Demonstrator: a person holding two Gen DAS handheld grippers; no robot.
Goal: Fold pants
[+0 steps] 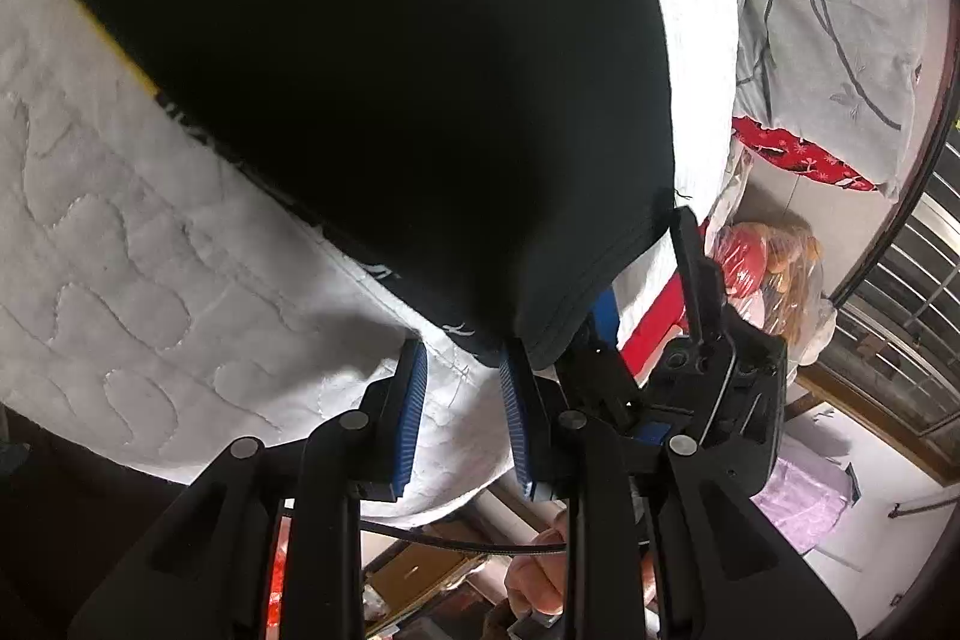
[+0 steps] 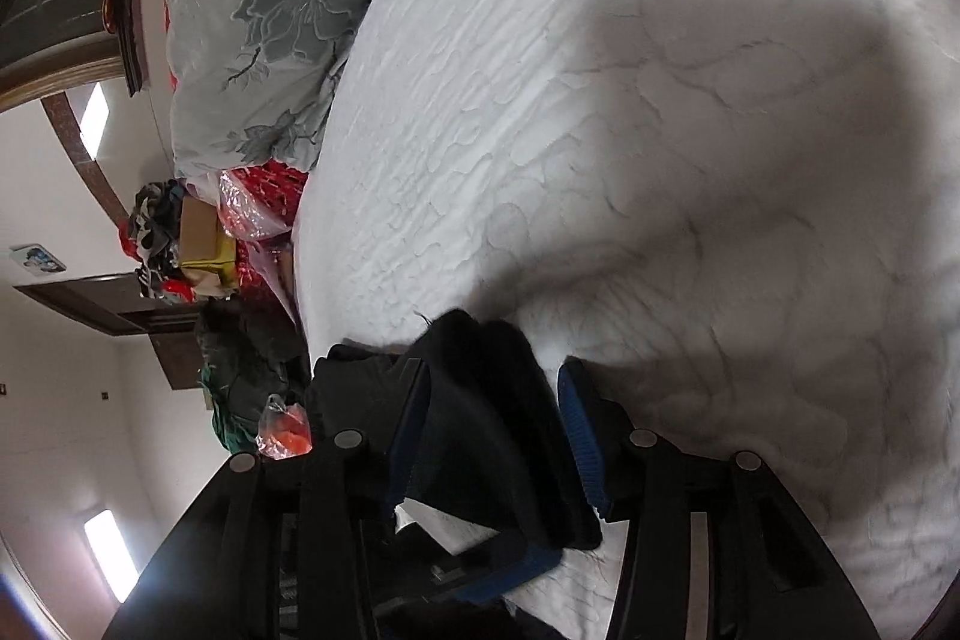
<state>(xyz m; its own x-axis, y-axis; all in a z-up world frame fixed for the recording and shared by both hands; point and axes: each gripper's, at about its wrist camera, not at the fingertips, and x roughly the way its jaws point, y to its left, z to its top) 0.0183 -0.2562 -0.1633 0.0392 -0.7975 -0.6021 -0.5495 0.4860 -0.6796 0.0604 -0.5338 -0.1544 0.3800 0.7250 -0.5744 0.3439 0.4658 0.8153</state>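
Observation:
Black pants (image 1: 372,58) lie spread over a white quilted mattress (image 1: 120,280), and their stitched hem (image 1: 558,334) hangs near the bed's edge. My left gripper (image 1: 463,358) sits just below that hem, open, with only mattress showing between its blue pads (image 1: 414,412). Right of the hem I see one blue finger (image 1: 603,310) of the right gripper. In the right wrist view my right gripper (image 2: 495,376) stands open over the mattress (image 2: 600,100). A bunched fold of the black pants (image 2: 486,430) lies loose between its spread pads (image 2: 582,436).
A grey floral duvet (image 2: 264,10) lies at the head of the bed. Red cloth and plastic bags (image 2: 252,208) pile beside it, with a box and clothes (image 2: 192,232). A window grille (image 1: 900,292) and floor clutter lie past the bed's edge. A person's hand (image 1: 540,586) shows below.

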